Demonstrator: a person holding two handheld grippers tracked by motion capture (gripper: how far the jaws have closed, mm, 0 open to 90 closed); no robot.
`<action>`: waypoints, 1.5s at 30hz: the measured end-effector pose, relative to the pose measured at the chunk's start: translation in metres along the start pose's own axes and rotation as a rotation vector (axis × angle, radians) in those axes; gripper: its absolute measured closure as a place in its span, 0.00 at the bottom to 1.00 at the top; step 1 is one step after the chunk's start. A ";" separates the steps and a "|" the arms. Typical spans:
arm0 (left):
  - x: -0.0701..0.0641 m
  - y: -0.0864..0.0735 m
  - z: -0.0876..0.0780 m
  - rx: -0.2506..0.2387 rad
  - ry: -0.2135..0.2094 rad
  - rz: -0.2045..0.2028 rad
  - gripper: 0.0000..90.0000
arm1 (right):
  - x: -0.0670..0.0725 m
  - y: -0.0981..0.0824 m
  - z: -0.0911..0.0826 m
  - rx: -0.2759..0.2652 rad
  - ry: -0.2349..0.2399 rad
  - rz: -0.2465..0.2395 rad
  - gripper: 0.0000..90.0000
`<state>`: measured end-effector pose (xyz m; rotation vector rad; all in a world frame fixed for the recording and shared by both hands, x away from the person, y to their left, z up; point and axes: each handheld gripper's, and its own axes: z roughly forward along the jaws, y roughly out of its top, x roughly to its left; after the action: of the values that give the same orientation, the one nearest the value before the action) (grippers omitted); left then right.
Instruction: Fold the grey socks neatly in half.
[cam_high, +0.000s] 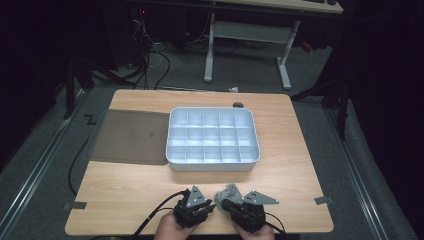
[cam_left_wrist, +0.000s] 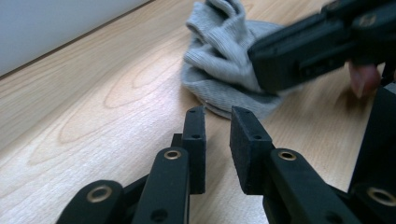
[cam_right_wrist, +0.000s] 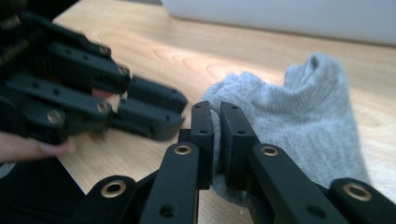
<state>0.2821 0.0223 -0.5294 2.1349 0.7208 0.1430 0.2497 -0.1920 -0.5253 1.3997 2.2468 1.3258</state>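
The tabletop (cam_high: 300, 165) is light wood with wavy brown grain. The tray (cam_high: 213, 164) is pale blue-grey, its dividers making a grid of squares. The mat (cam_high: 131, 136) beside it is a dull, see-through grey-brown. The sock (cam_right_wrist: 289, 114) is light grey with a fine ribbed knit. Both claws, left (cam_left_wrist: 217, 135) and right (cam_right_wrist: 215, 140), are black with brass-coloured rivets.

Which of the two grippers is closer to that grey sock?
The right gripper: its jaws are clamped on an edge of the sock. The left gripper sits just beside the sock, jaws slightly apart, not touching it.
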 end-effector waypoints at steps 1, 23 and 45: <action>0.000 0.000 0.001 -0.001 0.004 0.002 0.85 | 0.001 -0.001 0.002 0.011 -0.001 -0.001 0.94; 0.000 0.000 0.002 -0.014 0.001 0.001 0.85 | 0.006 0.010 -0.013 -0.052 -0.029 -0.077 0.82; 0.000 0.003 -0.003 -0.047 0.000 -0.008 0.86 | -0.001 0.008 -0.022 -0.042 -0.115 -0.118 0.83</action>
<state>0.2819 0.0233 -0.5253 2.0872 0.7189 0.1549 0.2431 -0.2047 -0.5073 1.2743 2.1778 1.2159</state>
